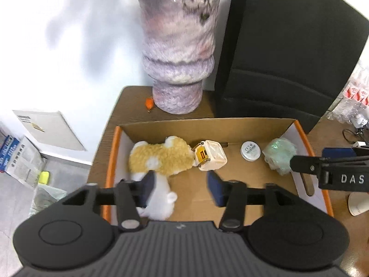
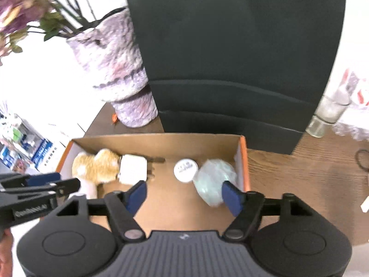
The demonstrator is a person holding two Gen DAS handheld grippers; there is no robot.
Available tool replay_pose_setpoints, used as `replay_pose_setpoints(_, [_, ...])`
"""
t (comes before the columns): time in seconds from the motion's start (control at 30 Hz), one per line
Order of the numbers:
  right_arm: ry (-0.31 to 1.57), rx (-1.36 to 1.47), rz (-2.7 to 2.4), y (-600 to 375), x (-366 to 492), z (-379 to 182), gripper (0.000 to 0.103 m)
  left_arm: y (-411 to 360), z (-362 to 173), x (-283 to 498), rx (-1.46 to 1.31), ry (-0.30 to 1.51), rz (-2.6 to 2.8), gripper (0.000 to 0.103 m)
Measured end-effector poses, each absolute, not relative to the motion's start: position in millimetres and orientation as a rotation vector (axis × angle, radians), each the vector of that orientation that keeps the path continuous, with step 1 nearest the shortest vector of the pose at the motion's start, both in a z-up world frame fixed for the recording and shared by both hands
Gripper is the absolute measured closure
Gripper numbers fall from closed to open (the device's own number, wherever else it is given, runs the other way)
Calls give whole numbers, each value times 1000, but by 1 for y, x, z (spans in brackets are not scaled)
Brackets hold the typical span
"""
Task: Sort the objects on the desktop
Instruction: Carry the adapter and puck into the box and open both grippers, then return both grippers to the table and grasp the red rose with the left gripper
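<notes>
Desktop objects lie in the cardboard box [image 1: 230,127]: plush toy [image 1: 159,157] at 9 o'clock, charger [image 1: 211,155] beside it, white disc [image 1: 250,150], green wad [image 1: 280,155] at 3 o'clock. Left gripper [image 1: 182,188] and right gripper [image 2: 184,195] hover spread, grasping nothing.

Matt cardboard box [image 1: 230,127], fluffy plush toy [image 1: 161,157], glossy plastic charger [image 1: 211,154], rough stony vase [image 1: 180,46], wood-grain table [image 2: 299,173].
</notes>
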State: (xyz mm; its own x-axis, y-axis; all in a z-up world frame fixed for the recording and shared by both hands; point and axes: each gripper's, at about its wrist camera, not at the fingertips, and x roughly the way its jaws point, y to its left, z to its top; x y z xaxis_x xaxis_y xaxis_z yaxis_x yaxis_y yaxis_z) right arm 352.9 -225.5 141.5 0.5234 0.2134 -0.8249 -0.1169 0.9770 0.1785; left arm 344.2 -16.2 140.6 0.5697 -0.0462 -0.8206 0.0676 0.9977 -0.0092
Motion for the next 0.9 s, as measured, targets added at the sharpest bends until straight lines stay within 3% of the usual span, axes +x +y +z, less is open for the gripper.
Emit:
replay_pose_setpoints(0.03, [998, 94, 194, -226, 345, 147, 26, -15, 146, 336, 16, 938, -48, 6])
replay_pose_setpoints(0.07, [995, 88, 193, -225, 338, 151, 23, -12, 151, 325, 4, 902, -27, 0])
replay_pose_setpoints(0.2, [924, 31, 171, -223, 294, 163, 4, -6, 158, 275, 10, 832, -51, 0])
replay_pose_setpoints(0.33, [711, -29, 186, -221, 229, 163, 3, -9, 159, 220, 72, 665, -5, 0])
replay_pose_setpoints(0.57, [517, 58, 208, -223, 144, 146, 0, -3, 145, 127, 35, 504, -50, 0])
replay_pose_setpoints(0.9, [511, 104, 230, -231, 45, 99, 0, -2, 92, 30, 14, 501, -63, 0])
